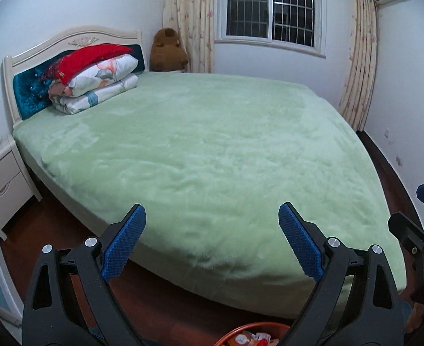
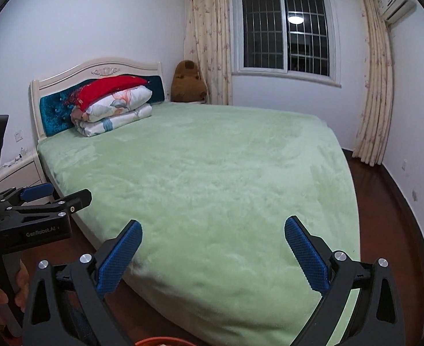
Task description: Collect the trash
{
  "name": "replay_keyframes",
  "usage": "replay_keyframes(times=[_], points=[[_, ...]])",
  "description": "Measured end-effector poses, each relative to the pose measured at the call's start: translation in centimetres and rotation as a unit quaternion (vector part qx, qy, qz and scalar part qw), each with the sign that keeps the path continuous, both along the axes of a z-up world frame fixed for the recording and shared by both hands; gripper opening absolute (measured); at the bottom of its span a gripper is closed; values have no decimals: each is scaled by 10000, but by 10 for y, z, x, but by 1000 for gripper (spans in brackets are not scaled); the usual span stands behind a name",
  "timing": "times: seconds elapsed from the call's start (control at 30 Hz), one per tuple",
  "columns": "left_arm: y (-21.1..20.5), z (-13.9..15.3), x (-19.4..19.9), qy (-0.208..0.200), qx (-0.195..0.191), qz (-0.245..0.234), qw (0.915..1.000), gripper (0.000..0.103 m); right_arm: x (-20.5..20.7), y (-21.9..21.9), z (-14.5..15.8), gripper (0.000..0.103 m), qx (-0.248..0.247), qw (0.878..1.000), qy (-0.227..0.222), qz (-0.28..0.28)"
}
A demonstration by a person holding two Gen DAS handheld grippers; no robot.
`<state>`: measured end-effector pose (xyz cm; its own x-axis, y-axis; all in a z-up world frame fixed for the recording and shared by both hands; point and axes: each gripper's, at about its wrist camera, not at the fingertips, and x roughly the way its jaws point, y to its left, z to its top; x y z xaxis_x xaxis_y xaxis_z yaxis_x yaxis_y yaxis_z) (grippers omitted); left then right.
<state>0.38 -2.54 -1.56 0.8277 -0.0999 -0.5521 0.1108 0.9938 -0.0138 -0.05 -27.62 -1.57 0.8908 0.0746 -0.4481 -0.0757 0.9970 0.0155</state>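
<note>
My left gripper [image 1: 212, 216] is open and empty, held above the near corner of a bed with a light green cover [image 1: 212, 150]. My right gripper [image 2: 212, 230] is open and empty over the same corner of the bed [image 2: 212, 173]. An orange bin [image 1: 240, 333] with wrappers and paper scraps inside sits on the floor below the left gripper; its rim also shows in the right wrist view [image 2: 165, 341]. The left gripper shows at the left of the right wrist view [image 2: 39, 199]. No loose trash shows on the bed.
Folded quilts with a red pillow [image 1: 93, 77] lie at the headboard. A brown plush bear [image 1: 167, 50] sits in the far corner. A white nightstand [image 1: 1, 181] stands at the left. Dark wood floor [image 2: 384, 216] runs along the bed's right side. Curtains frame a window.
</note>
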Motion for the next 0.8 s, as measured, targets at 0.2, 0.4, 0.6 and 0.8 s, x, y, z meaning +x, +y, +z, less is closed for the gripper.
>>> replay_keyframes(times=[0.2,0.4,0.6,0.8], points=[[0,9,-1,-93,-59,50,9999,91,-1,-2,9,98,-15,9999,-125,-62],[1,17,-2,-157,-65,86,9998,91,-4,-7,10,98,-34,9998,-163,-93],[0,21,-3,-208,-30,65,9998,91,-7,-6,12,98,-34,9997,-187,-123],[-1,26,-4,-241,-41,48,9997,91,-9,-9,16,98,-26,9996,-237,-151]])
